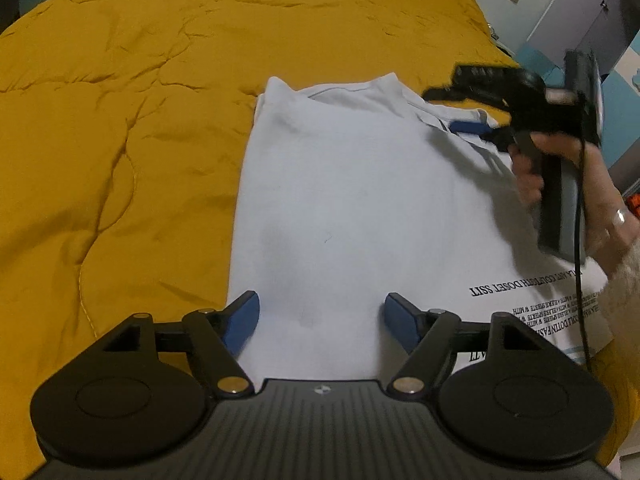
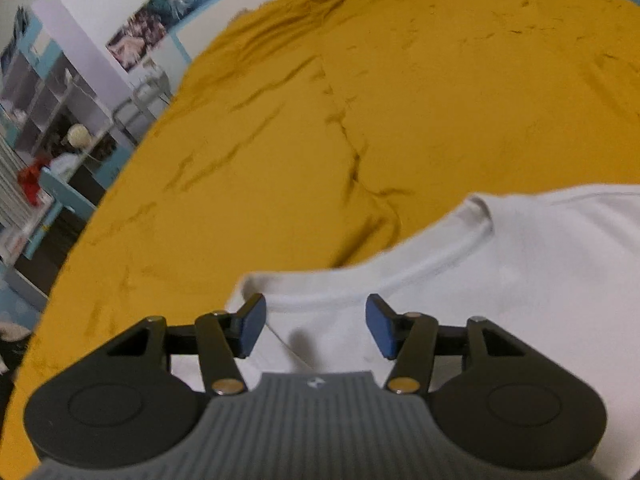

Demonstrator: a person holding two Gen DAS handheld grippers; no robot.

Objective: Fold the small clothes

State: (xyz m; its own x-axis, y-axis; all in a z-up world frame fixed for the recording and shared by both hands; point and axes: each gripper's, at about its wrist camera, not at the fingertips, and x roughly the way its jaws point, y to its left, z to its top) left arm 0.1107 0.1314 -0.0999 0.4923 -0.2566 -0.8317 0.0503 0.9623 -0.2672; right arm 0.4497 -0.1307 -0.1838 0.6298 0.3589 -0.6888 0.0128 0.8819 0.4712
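Note:
A white T-shirt (image 1: pixel 360 200) lies flat on the mustard quilt (image 1: pixel 120 140), collar at the far end and black print near its lower right corner. My left gripper (image 1: pixel 322 314) hovers over the shirt's near hem, jaws wide open, nothing between the blue pads. In the left wrist view my right gripper (image 1: pixel 456 108), held by a hand (image 1: pixel 532 176), is over the shirt's far right shoulder. The right wrist view shows the right gripper (image 2: pixel 316 318) open above the collar edge of the shirt (image 2: pixel 500 280), its pads clear of the cloth.
The quilt (image 2: pixel 360 100) covers the whole bed and runs wrinkled to the far side. Shelves and a blue chair (image 2: pixel 60 184) stand beyond the bed's left edge. Pale cabinets (image 1: pixel 592 12) are at the back right. A black cable (image 1: pixel 578 280) hangs from the right gripper.

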